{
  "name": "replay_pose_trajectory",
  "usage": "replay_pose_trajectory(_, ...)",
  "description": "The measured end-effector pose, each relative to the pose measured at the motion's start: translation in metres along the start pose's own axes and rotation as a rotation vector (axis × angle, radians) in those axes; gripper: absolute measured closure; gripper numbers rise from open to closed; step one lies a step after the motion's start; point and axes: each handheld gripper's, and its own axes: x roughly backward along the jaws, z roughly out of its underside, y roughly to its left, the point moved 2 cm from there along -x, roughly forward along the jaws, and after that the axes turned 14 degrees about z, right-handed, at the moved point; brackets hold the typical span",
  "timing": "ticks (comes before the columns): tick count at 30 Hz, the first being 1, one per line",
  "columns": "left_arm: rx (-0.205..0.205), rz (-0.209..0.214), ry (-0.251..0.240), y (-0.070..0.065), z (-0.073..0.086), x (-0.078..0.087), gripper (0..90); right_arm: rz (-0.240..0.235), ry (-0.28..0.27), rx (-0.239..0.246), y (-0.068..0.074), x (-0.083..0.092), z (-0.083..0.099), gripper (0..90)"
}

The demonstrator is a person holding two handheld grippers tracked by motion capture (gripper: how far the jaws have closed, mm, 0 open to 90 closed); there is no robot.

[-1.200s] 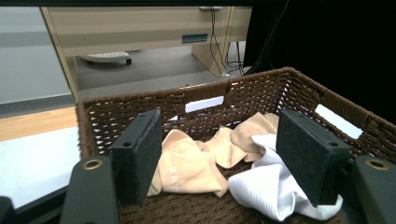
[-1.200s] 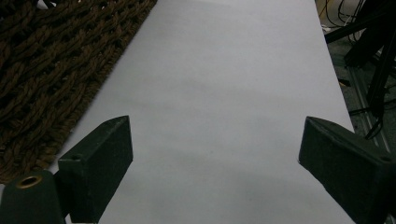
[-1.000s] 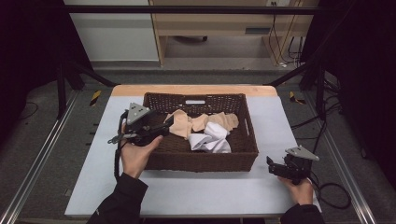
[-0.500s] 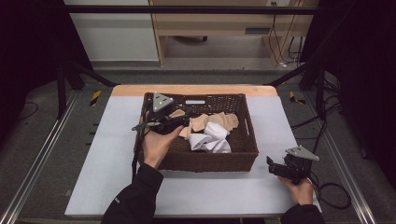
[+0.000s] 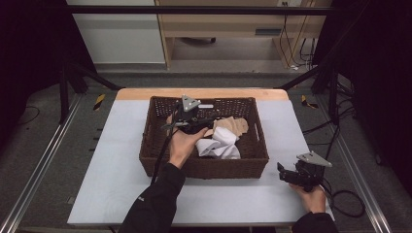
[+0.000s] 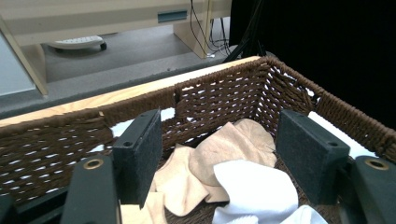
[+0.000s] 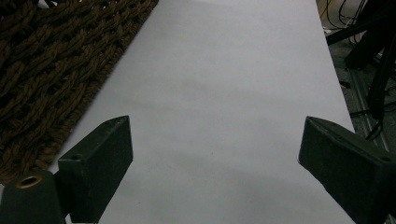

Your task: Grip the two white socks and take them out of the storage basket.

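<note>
A dark brown wicker basket [image 5: 150,145] stands in the middle of the white table. Inside it lie a crumpled white cloth [image 5: 221,144] and tan cloths [image 5: 233,125]. My left gripper [image 5: 206,119] hangs open over the basket's inside, aimed at the tan cloths [image 6: 219,149] and the white cloth [image 6: 252,186], with nothing between its jaws. The basket's far wall [image 6: 219,95] rises behind them. My right gripper [image 5: 283,174] rests open on the table at the near right, beside the basket's outer wall [image 7: 42,79], with bare table between its jaws.
The white table top [image 5: 111,160] has free room left of the basket and along the near edge. A wooden strip [image 5: 145,93] borders the far side. Cables [image 5: 345,201] trail off the right edge. Metal rails run on both sides of the table.
My left gripper has moved right, from the basket's left rim to over its middle near the cloths. The right gripper has stayed in place.
</note>
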Motion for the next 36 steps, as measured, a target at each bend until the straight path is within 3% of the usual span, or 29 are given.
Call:
replay_pose_trajectory(8,0.014,-0.001,0.044,0.004,0.007,-0.028,32.4,-0.003,0.000,-0.001,0.000,0.000,0.000,10.1)
replay_pose_trajectory(14,-0.002,-0.016,0.094,0.008,0.018,-0.046,34.0,-0.002,-0.001,-0.001,0.000,0.000,0.000,10.1)
replay_pose_trajectory(22,-0.027,-0.039,0.158,0.010,0.031,-0.059,34.1,-0.003,0.004,0.002,0.000,0.000,0.000,10.1)
replay_pose_trajectory(36,-0.037,-0.011,0.239,0.007,0.046,-0.072,36.6,-0.006,0.008,0.003,0.000,-0.001,0.000,9.9)
